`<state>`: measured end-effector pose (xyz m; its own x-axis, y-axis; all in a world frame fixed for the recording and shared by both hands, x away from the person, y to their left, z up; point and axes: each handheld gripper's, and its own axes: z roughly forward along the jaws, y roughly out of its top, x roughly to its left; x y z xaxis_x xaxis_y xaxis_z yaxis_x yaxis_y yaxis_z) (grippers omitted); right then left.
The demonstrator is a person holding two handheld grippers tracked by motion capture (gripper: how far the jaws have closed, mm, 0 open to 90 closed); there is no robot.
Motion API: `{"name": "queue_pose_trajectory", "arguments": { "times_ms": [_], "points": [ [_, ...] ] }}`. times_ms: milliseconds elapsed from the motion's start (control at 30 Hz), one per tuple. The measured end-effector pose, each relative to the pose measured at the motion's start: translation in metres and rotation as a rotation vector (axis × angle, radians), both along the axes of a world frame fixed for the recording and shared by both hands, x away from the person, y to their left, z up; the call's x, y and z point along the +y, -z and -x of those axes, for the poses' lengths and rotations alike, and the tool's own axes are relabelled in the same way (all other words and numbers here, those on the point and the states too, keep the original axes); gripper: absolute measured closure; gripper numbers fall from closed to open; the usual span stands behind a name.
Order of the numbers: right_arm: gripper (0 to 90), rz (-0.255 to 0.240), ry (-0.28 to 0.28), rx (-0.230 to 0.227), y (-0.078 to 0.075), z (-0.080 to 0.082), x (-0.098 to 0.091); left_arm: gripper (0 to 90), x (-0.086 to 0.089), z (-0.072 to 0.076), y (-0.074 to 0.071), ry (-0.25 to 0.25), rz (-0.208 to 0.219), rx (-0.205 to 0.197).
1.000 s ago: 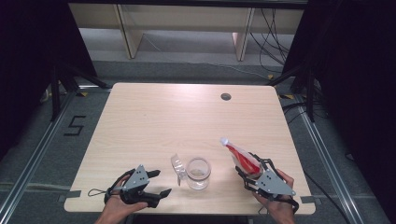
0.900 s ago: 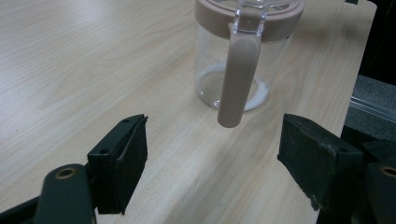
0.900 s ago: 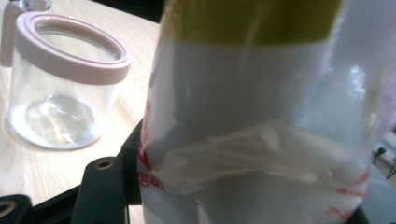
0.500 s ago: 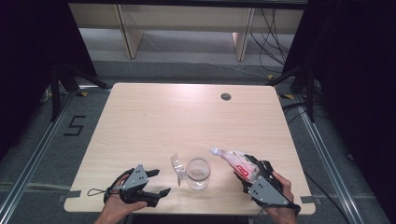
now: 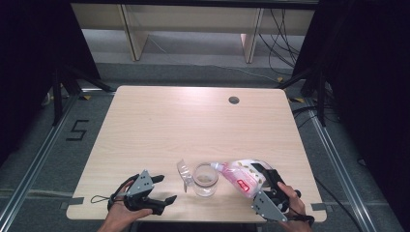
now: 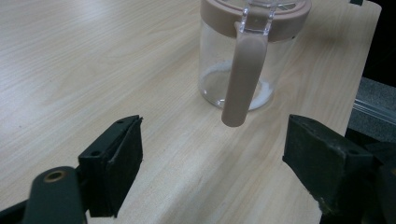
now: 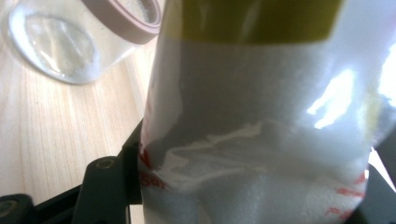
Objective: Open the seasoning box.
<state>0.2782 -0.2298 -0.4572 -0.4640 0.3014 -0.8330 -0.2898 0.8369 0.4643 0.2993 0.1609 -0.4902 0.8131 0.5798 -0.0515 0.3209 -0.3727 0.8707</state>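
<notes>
1. The right claw [image 5: 260, 175] is clamped around a plastic bag [image 5: 241, 175] of white stuff, tipped over so its mouth sits at the rim of the glass jar [image 5: 205, 179].
2. In the right claw's own view the bag [image 7: 261, 121] blocks nearly everything. The far jaw is basically hidden and the red print is too blurry to read.
3. The jar stands near the front edge of the surface [image 5: 193, 121], with its clear lid flipped open to the left.
4. The left claw [image 5: 164, 189] has just been opening and is now wide apart, with nothing between the jaws. It's aimed at the jar [image 6: 247, 56], whose top is cut off in that view.
</notes>
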Motion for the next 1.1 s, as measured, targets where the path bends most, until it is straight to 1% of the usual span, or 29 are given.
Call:
{"name": "queue_pose_trajectory", "arguments": {
  "times_ms": [33, 67, 133, 167, 200, 233, 267, 300, 333, 367, 400, 433, 467, 500, 533, 567, 600, 667, 733, 767, 800, 833, 867, 900, 933, 967, 1000, 1067, 1100],
  "points": [
    [39.8, 0.027, -0.005, -0.024, 0.001, 0.001, 0.003, 18.7, -0.001, 0.000, 0.000, -0.002, 0.008, 0.002],
    [39.9, 0.051, 0.003, -0.030, 0.002, 0.002, 0.004, 18.7, 0.000, 0.000, 0.000, 0.002, -0.001, 0.000],
    [39.9, 0.113, -0.011, -0.051, 0.001, 0.002, 0.008, 18.6, -0.001, 0.000, 0.000, 0.001, 0.012, 0.003],
    [40.0, 0.088, 0.004, -0.027, 0.004, 0.004, 0.008, 18.6, -0.001, 0.000, 0.000, 0.001, 0.012, 0.002],
    [40.1, 0.135, -0.017, -0.061, 0.001, 0.003, 0.009, 18.6, -0.001, 0.000, 0.000, 0.000, 0.011, 0.002],
    [40.1, 0.149, -0.012, -0.065, 0.001, 0.004, 0.010, 18.7, -0.002, 0.002, 0.001, -0.018, 0.019, 0.017],
    [40.2, 0.202, -0.038, -0.102, -0.002, 0.002, 0.011, 18.7, -0.002, 0.001, 0.001, -0.010, 0.022, 0.022],
    [40.2, 0.129, 0.004, -0.049, 0.005, 0.005, 0.011, 18.7, -0.001, 0.001, 0.001, -0.009, 0.013, 0.022],
    [40.3, 0.152, -0.004, -0.067, 0.003, 0.004, 0.011, 18.7, -0.001, 0.001, 0.001, -0.010, 0.016, 0.022],
    [40.3, 0.130, 0.011, -0.050, 0.005, 0.005, 0.011, 18.7, -0.001, 0.001, 0.000, -0.011, 0.001, 0.017],
    [40.4, 0.138, 0.011, -0.051, 0.004, 0.005, 0.011, 18.7, -0.002, 0.001, 0.001, -0.013, 0.023, 0.018],
    [40.4, 0.150, 0.020, -0.054, 0.004, 0.005, 0.011, 18.7, -0.002, 0.001, 0.001, -0.009, 0.022, 0.024],
    [40.4, 0.160, 0.023, -0.060, 0.003, 0.005, 0.011, 18.7, 0.000, 0.001, 0.000, -0.009, -0.003, 0.019],
    [40.5, 0.173, 0.011, -0.066, 0.003, 0.004, 0.011, 18.7, -0.002, 0.001, 0.001, -0.014, 0.023, 0.018],
    [40.5, 0.222, -0.005, -0.085, 0.000, 0.003, 0.012, 18.7, 0.000, 0.001, 0.000, -0.012, -0.014, 0.009],
    [40.5, 0.200, 0.014, -0.073, 0.002, 0.005, 0.011, 18.7, -0.002, 0.002, 0.001, -0.021, 0.018, 0.021],
    [40.5, 0.226, 0.011, -0.103, 0.000, 0.005, 0.012, 18.7, -0.002, 0.002, 0.001, -0.015, 0.015, 0.025],
    [40.6, 0.206, 0.029, -0.085, 0.002, 0.006, 0.012, 18.8, -0.002, 0.002, 0.001, -0.015, 0.014, 0.024],
    [40.7, 0.253, 0.012, -0.112, 0.002, 0.006, 0.014, 19.0, -0.002, 0.000, 0.001, 0.005, 0.007, 0.010],
    [40.7, 0.292, 0.005, -0.135, -0.001, 0.006, 0.015, 19.0, -0.002, 0.000, 0.001, 0.002, 0.010, 0.013],
    [40.8, 0.256, 0.020, -0.115, 0.002, 0.007, 0.015, 19.0, -0.002, 0.001, 0.001, 0.000, 0.009, 0.010],
    [40.8, 0.262, 0.021, -0.119, 0.002, 0.007, 0.015, 19.0, -0.002, 0.001, 0.001, 0.001, 0.009, 0.010],
    [40.9, 0.303, 0.002, -0.144, 0.000, 0.007, 0.016, 19.0, -0.001, 0.000, 0.001, 0.007, 0.000, 0.010],
    [40.9, 0.315, 0.006, -0.149, 0.001, 0.008, 0.017, 19.1, -0.001, 0.000, 0.001, 0.008, -0.001, 0.010],
    [41.0, 0.382, -0.014, -0.180, -0.003, 0.007, 0.019, 19.1, -0.001, 0.000, 0.001, 0.007, -0.001, 0.011],
    [41.0, 0.371, -0.009, -0.174, -0.002, 0.007, 0.019, 19.0, -0.002, 0.000, 0.001, 0.004, 0.008, 0.012],
    [41.1, 0.329, 0.011, -0.152, 0.003, 0.008, 0.019, 19.1, -0.002, 0.000, 0.001, 0.005, 0.008, 0.011],
    [41.2, 0.356, 0.013, -0.155, 0.004, 0.008, 0.021, 19.1, -0.001, 0.000, 0.001, 0.006, 0.002, 0.007],
    [41.3, 0.358, 0.011, -0.168, 0.004, 0.008, 0.022, 19.1, -0.002, 0.001, 0.001, -0.007, 0.013, 0.021]
  ]
}}
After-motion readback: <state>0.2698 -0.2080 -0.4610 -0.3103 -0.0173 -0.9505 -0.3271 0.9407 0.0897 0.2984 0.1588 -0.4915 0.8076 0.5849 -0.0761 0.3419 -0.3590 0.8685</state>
